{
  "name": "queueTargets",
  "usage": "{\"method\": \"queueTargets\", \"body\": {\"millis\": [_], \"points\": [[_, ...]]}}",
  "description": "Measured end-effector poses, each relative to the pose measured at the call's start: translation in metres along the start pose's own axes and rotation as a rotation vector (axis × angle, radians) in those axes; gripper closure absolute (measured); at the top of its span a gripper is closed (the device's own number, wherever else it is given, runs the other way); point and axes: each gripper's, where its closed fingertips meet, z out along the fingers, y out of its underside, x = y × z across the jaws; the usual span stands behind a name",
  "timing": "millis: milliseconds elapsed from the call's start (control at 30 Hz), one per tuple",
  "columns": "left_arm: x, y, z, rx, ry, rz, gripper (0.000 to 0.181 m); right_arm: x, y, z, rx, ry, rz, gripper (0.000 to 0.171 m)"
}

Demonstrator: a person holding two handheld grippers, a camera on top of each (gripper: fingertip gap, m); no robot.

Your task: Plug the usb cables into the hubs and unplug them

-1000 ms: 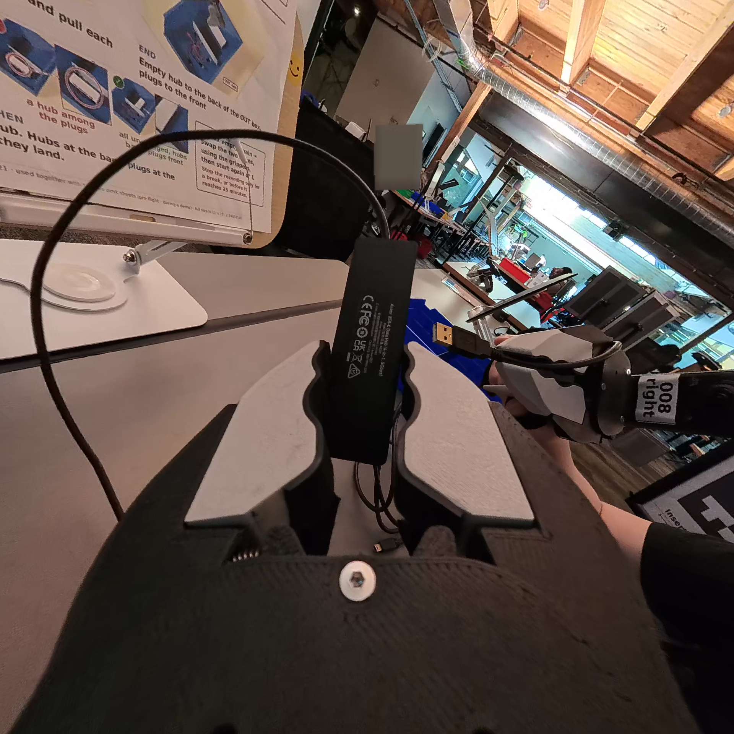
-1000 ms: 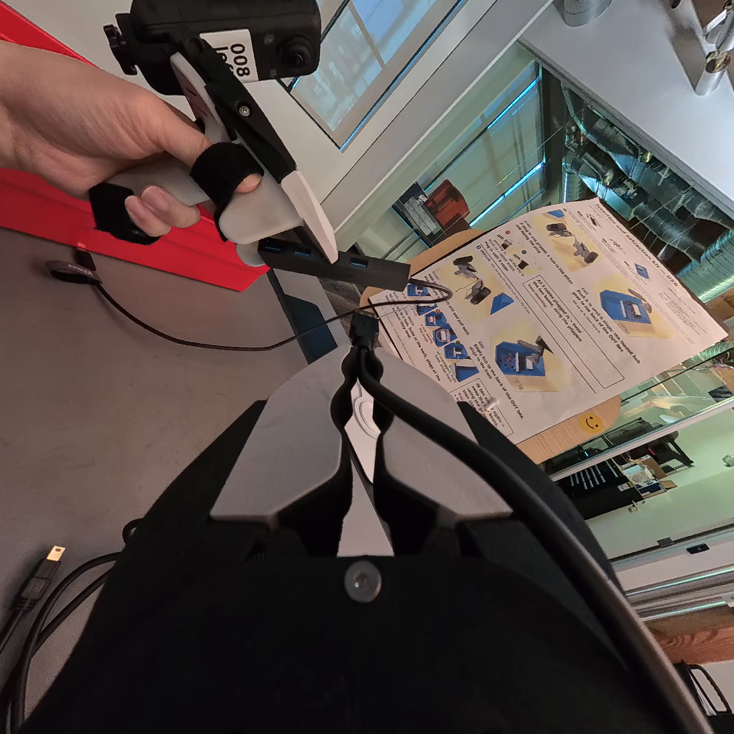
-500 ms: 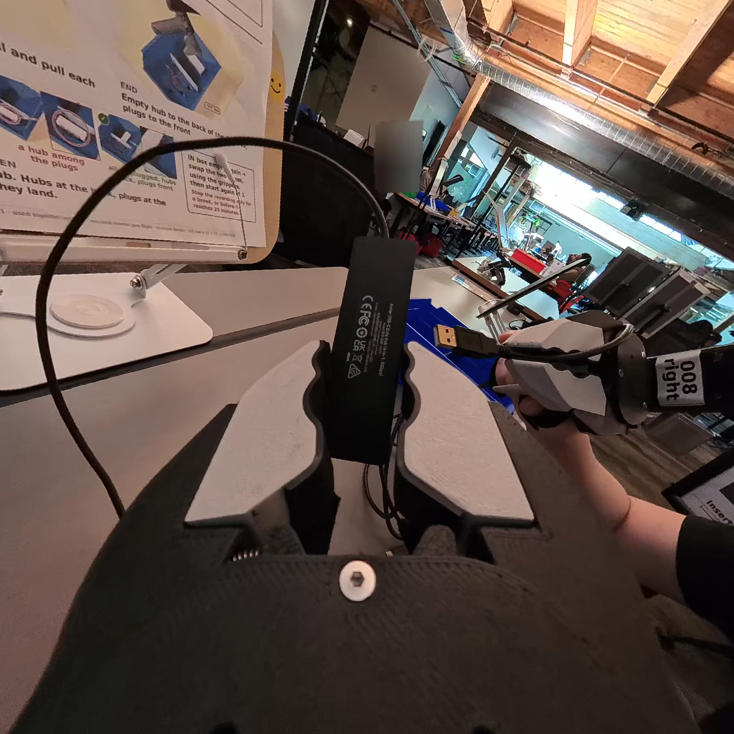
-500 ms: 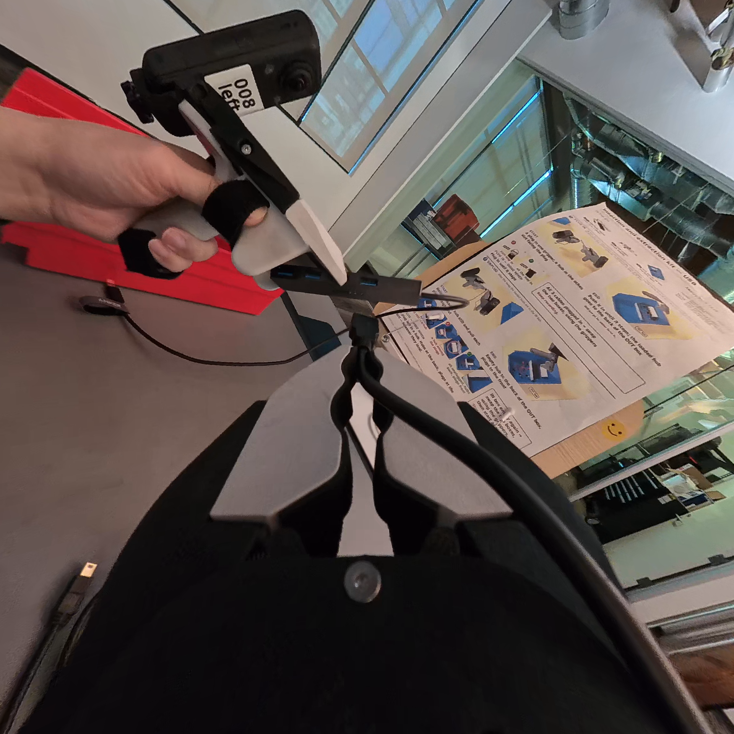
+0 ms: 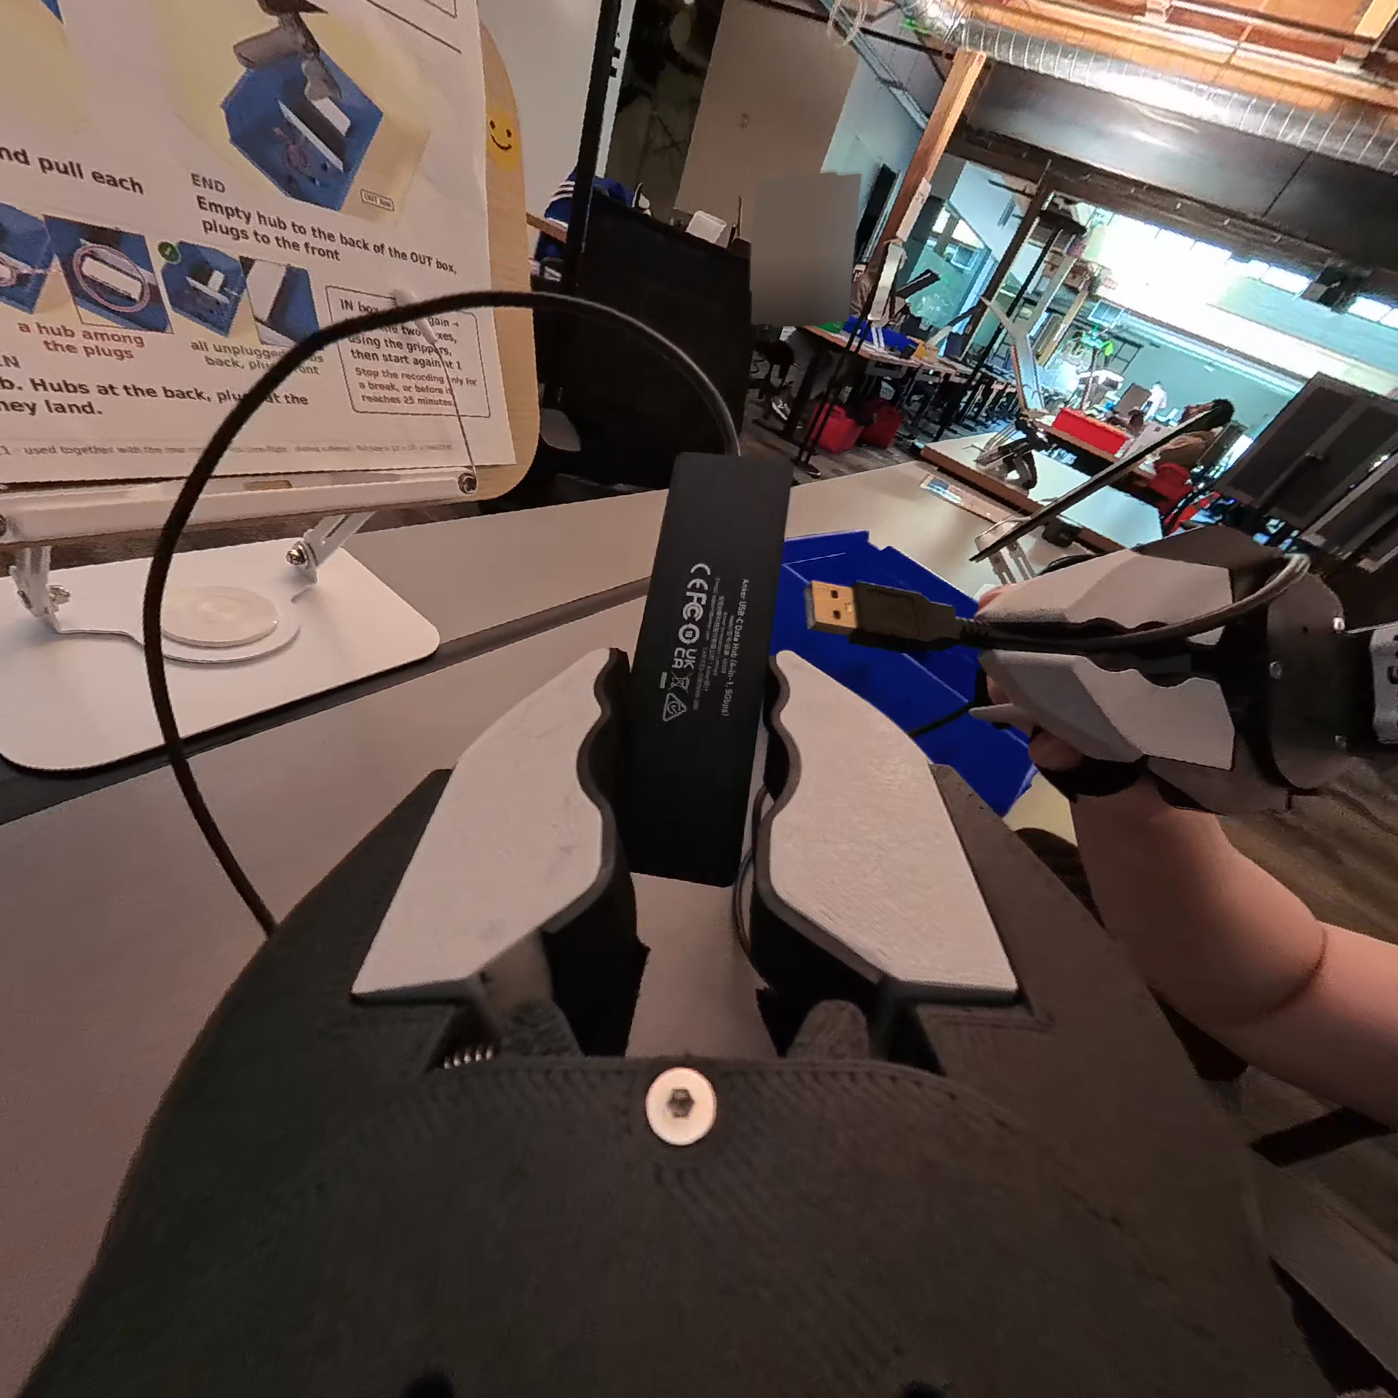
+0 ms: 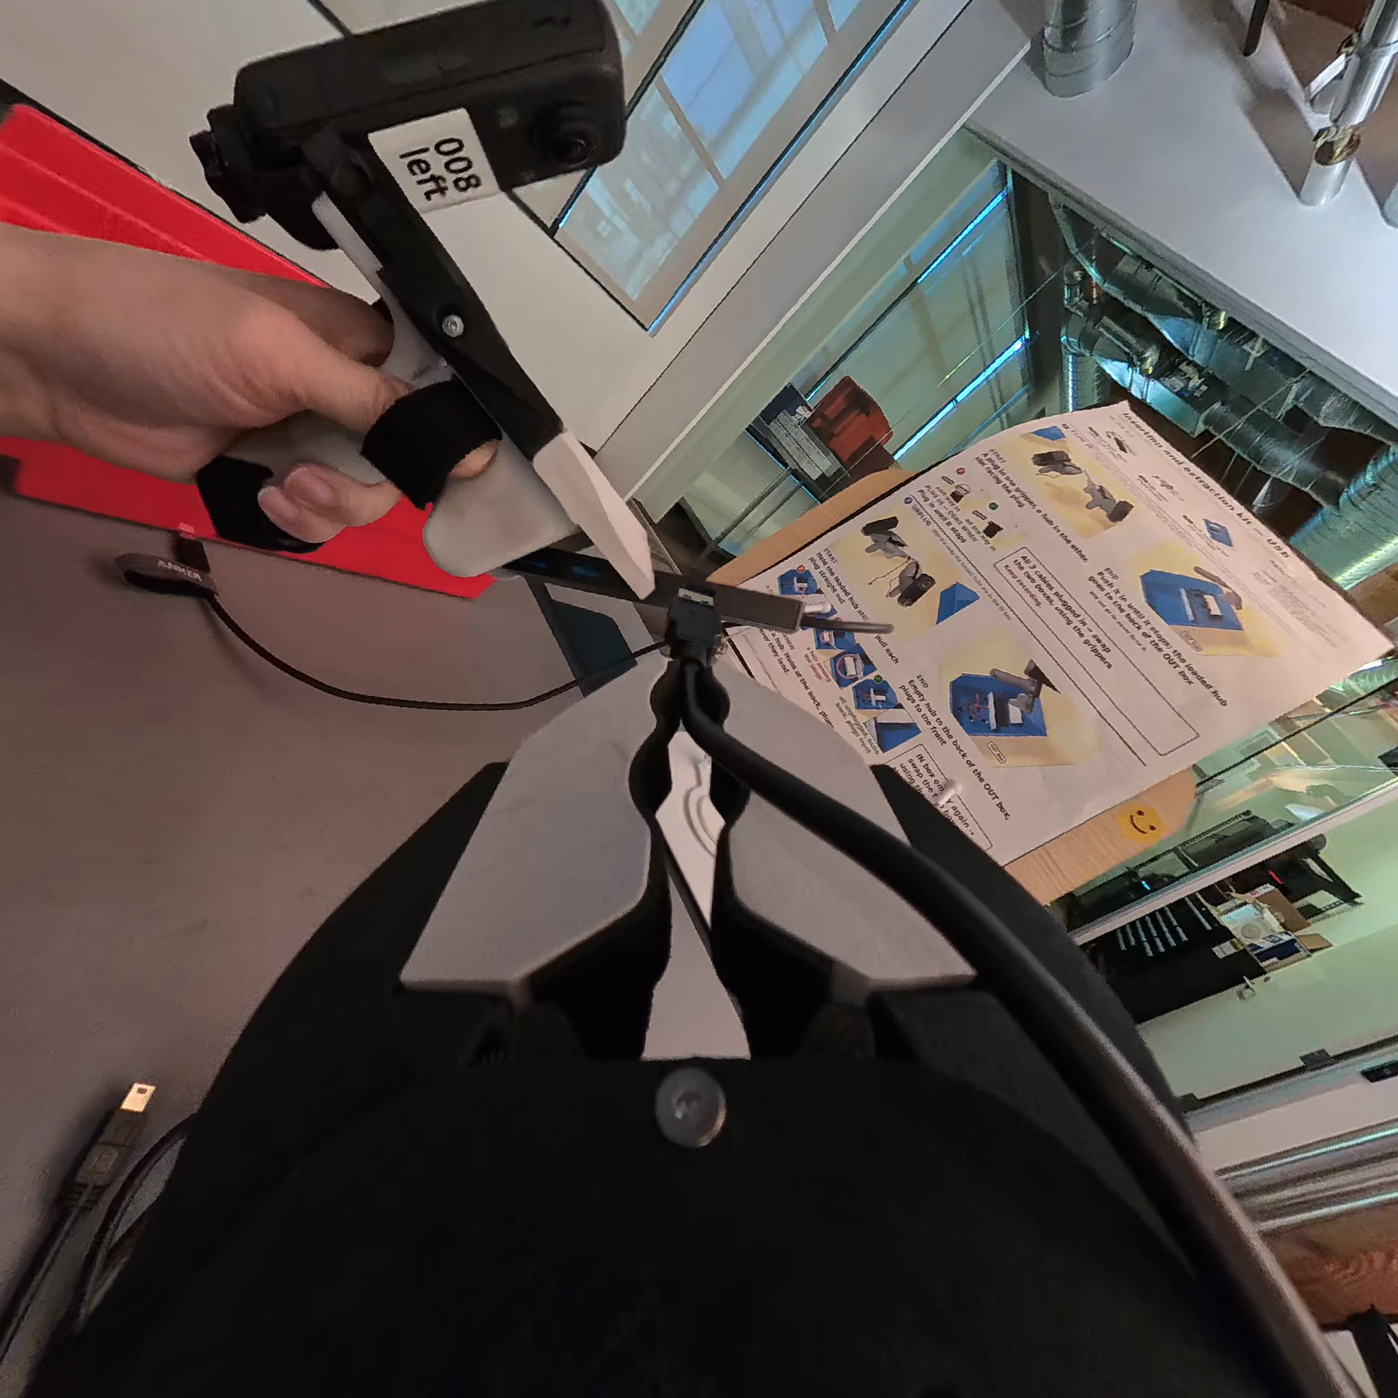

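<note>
Left gripper [image 5: 692,685]: fingers closed on the black USB hub [image 5: 707,650], held upright above the grey worktop [image 5: 318,764], its own thin lead [image 5: 181,620] looping up and left.

Right gripper [image 6: 685,685]: fingers pinched tight on a black USB cable [image 6: 832,802], just behind the plug [image 5: 870,611]. From the left wrist view the gold plug end is bare, just right of the hub's edge and not yet in. The right wrist view puts the plug close against a port, seating unclear.

Blue bin [image 5: 893,666] behind, red bin [image 6: 189,257] far left. Another loose cable end [image 6: 132,1108] lies on the worktop.

Progress: early by my reading. No cable visibly seated; insertion, remaining cables and all unplugging are left.
</note>
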Motion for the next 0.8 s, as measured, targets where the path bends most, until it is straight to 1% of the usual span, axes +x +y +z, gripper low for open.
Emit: {"method": "queueTargets", "body": {"millis": [433,700,800], "points": [[0.0035,0.0036,0.0035,-0.023,-0.052,0.069,0.148,-0.0008,0.0059,0.003,-0.024,0.006,-0.007,0.167],[0.0039,0.0011,0.003,-0.011,-0.119,0.141,0.148,0.0006,0.0066,0.0038,-0.043,0.031,-0.007,0.167],[0.0036,-0.0006,0.002,-0.006,-0.171,0.19,0.148,-0.0007,0.0062,0.0049,-0.048,0.038,-0.001,0.167]]}}
